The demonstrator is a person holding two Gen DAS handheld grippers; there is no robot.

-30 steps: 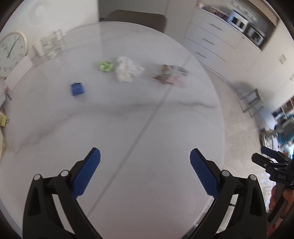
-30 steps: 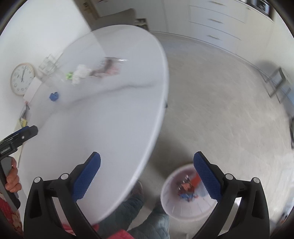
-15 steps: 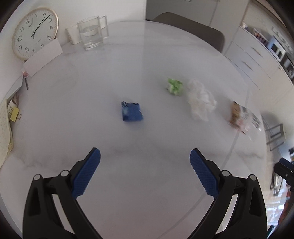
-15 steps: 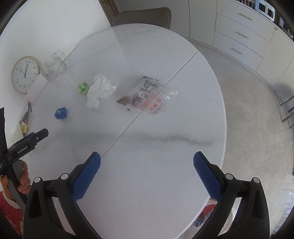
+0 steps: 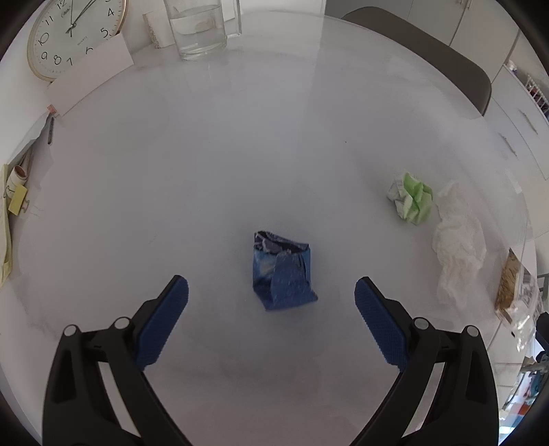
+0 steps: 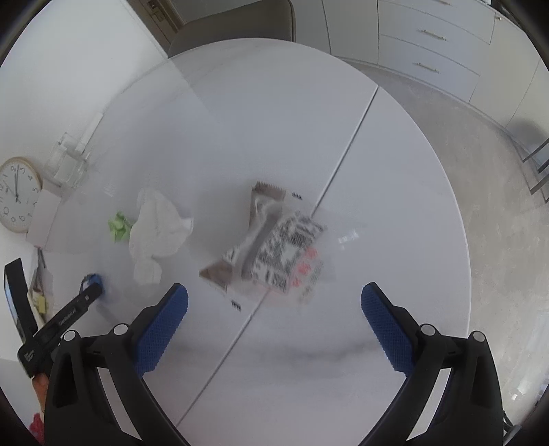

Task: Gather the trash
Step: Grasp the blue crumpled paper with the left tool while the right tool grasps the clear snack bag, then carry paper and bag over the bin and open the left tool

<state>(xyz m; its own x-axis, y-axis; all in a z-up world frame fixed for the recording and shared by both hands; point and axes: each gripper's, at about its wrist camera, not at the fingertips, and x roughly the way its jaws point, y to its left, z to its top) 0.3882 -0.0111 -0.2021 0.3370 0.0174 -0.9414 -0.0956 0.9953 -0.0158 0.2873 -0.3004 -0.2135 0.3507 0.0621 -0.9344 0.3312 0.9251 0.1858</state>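
A crumpled blue wrapper lies on the white round table, just ahead of and between the fingers of my open, empty left gripper. A green paper ball, a crumpled white tissue and a clear snack bag lie to its right. In the right wrist view the snack bag lies just ahead of my open, empty right gripper. The tissue, green ball and blue wrapper lie to the left, with the left gripper by the wrapper.
A glass of water, a wall clock and a white card stand at the table's back. Papers with a yellow clip lie at the left edge. A grey chair stands behind the table. Cabinets line the far wall.
Both grippers have moved forward and down over the table. The blue wrapper now sits close between my left fingers, and the snack bag sits close ahead of my right gripper.
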